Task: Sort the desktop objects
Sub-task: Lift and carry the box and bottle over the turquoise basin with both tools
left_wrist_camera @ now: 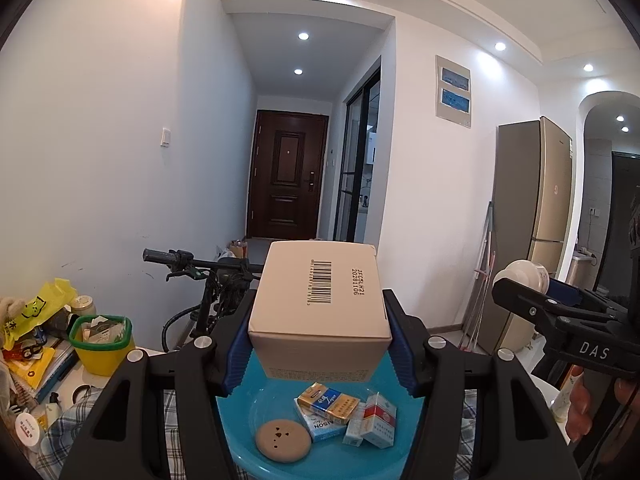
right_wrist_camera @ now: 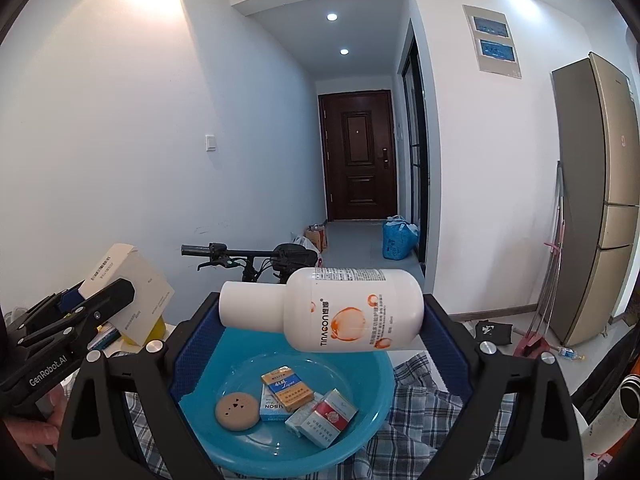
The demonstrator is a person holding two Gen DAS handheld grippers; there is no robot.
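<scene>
Two items ride in our claws at once, both held above the blue basin [right_wrist_camera: 372, 412] that sits on a plaid cloth [right_wrist_camera: 436, 412] over the desk. Starting at the far left, a cluttered heap of books and a yellow bag [left_wrist_camera: 36, 312] lies beside a yellow tub [left_wrist_camera: 102, 346] with a green rim, well apart from the basin. Next comes our left claw [left_wrist_camera: 318, 332], its blue pads pinching the white carton [left_wrist_camera: 320, 304] by its two sides, barcode face up, level, right over the basin's near rim. Below it the basin already holds a round tan disc [right_wrist_camera: 237, 411], a yellow-and-blue pack [right_wrist_camera: 287, 388], a pale blue box [right_wrist_camera: 272, 404] and a red-and-white pack [right_wrist_camera: 330, 418], all lying loosely together near the middle. Further right, our right claw [right_wrist_camera: 320, 312] grips the white bottle [right_wrist_camera: 344, 310] sideways, cap pointing left, with its pads against the cap end and the base; it hangs over the basin's far side. We judge this to be the drop-off step for both things. Next we need to lower each one toward a bare patch of the basin floor, the carton to the left of the packs and the bottle behind them, then spread the pads so neither lands on the smaller boxes or rolls out.
</scene>
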